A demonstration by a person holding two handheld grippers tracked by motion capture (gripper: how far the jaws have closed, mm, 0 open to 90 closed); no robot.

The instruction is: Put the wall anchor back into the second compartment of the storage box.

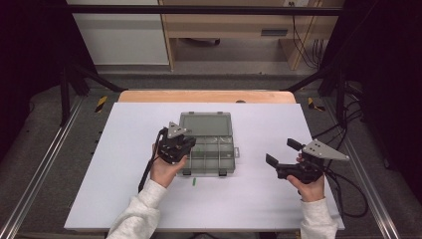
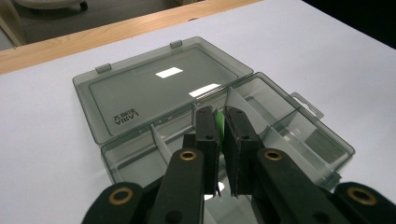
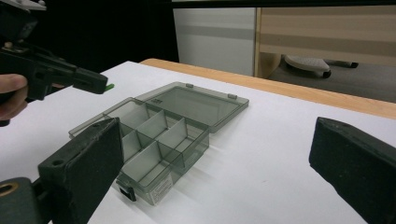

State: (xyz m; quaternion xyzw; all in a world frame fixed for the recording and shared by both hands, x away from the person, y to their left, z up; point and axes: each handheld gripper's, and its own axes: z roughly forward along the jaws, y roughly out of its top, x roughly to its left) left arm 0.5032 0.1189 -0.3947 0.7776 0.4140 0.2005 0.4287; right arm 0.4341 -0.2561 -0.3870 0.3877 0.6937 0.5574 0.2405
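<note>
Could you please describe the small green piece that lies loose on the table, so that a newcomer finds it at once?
Start from the white table and find the open, smoke-grey transparent plastic compartment box in its middle. Just in front of the box's near edge lies a small green stick-shaped piece, alone on the white surface. It is outside the box, unlike the green piece held between the left gripper fingers.

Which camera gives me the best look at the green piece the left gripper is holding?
The left gripper view: the green piece sits pinched between the left gripper pads, above the open box. In the right gripper view only its tip pokes past the jaws. In the high view the gripper covers it.
</note>
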